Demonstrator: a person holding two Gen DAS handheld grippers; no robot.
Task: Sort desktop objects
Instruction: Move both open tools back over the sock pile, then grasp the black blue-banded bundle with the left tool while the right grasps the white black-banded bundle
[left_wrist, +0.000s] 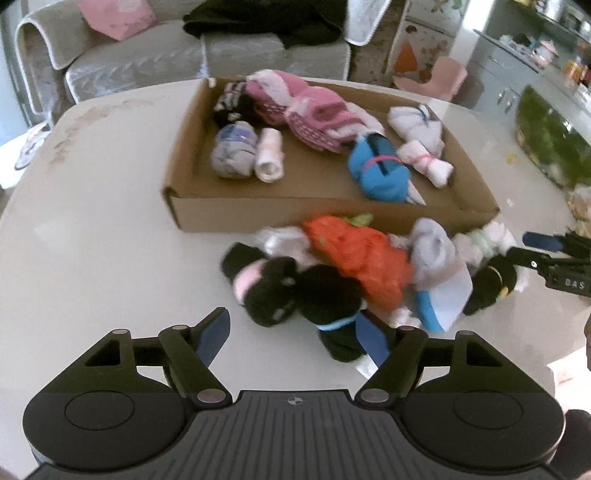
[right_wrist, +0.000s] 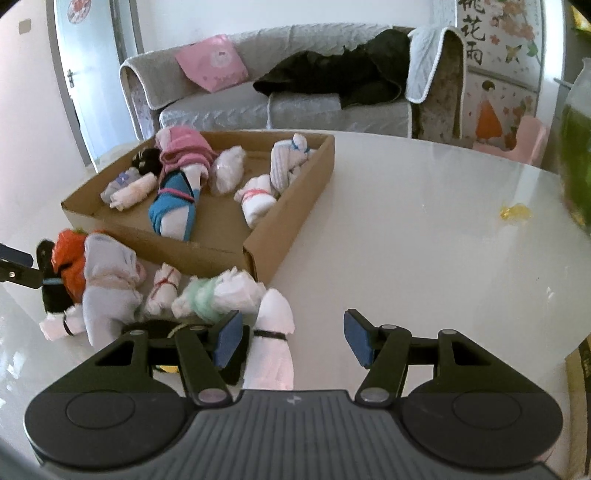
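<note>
From the left wrist, my left gripper (left_wrist: 291, 334) stands wide and empty; the black sock bundle (left_wrist: 334, 306) lies just ahead, touching its right finger. From the right wrist, my right gripper (right_wrist: 293, 339) gapes half-open astride the white sock roll (right_wrist: 275, 332), which runs lengthwise along the fingers, unpinched, near the cardboard tray (right_wrist: 280, 221).

Left gripper (left_wrist: 291, 334) low over white counter (left_wrist: 110, 258), jaws apart, nothing between them. Ahead, heap of rolled socks (left_wrist: 351, 269) just before cardboard tray (left_wrist: 258, 214) holding more bundles.
</note>
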